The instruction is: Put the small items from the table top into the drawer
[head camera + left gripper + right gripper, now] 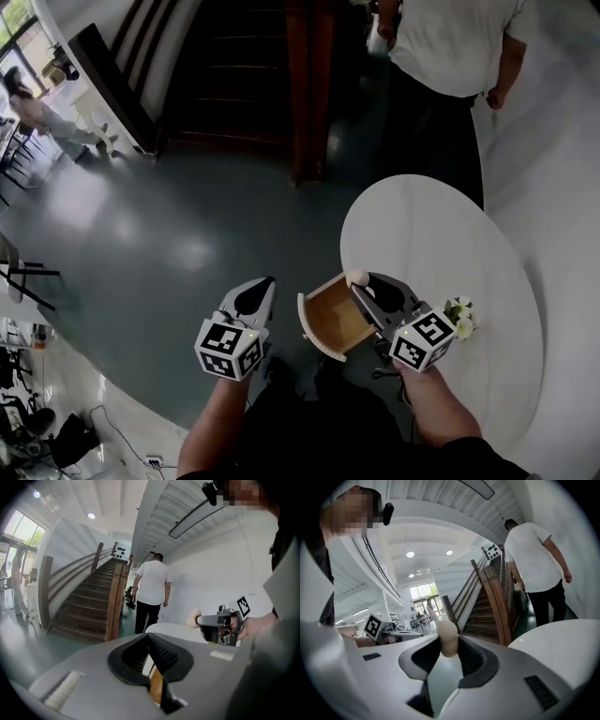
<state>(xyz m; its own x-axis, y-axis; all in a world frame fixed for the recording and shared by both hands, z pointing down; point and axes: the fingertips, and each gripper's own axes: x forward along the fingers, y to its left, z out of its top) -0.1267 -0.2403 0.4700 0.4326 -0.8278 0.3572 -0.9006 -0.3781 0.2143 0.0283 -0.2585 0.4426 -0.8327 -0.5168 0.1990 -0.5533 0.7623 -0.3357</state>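
Nearest, the left gripper hangs over the grey floor with its jaws closed tip to tip and nothing in them. Beside it, the right gripper has its jaws pressed on a small cream item, a rounded piece that sticks out past the tips. In the head view the item sits over the far corner of the drawer, right at the edge of the surface. The wooden drawer is pulled out from under the round white surface, and what shows of its inside is bare. Small white flowers sit on the surface just beside the right gripper. Beyond the surface a person in a white shirt stands with their back turned, next to dark wooden stairs.
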